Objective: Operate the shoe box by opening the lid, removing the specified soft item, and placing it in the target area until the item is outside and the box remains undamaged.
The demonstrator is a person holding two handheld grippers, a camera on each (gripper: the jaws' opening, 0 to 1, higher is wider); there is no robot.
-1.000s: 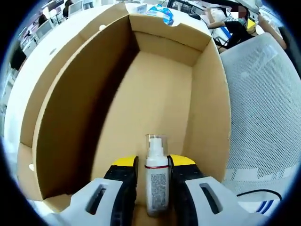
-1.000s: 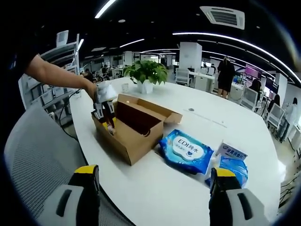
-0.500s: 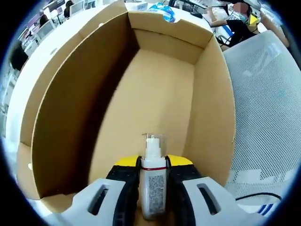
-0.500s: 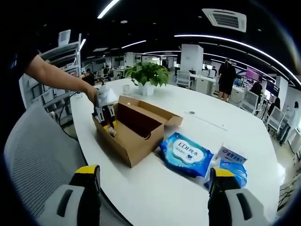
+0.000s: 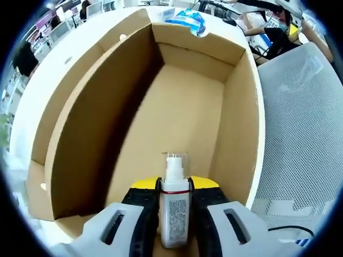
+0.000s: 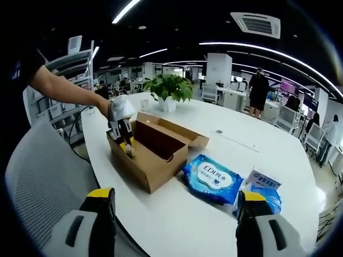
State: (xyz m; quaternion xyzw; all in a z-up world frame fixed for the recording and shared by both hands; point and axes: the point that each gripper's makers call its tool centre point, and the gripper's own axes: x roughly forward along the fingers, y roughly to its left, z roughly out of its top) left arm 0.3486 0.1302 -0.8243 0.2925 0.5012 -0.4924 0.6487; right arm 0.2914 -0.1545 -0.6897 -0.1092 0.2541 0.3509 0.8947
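Now the shoe box is seen slightly farther below: the left gripper, jaws clamped on the spray bottle, has been raised, so removal is under way. The right gripper is held with jaws apart.

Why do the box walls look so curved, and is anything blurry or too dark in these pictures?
Left gripper view: the fisheye lens bows the cardboard box walls outward; the bottle in the left gripper is sharp, and the left inner wall is shaded. Right gripper view: the white table is evenly lit, ceiling light strips glare, and the distant office is small and soft.
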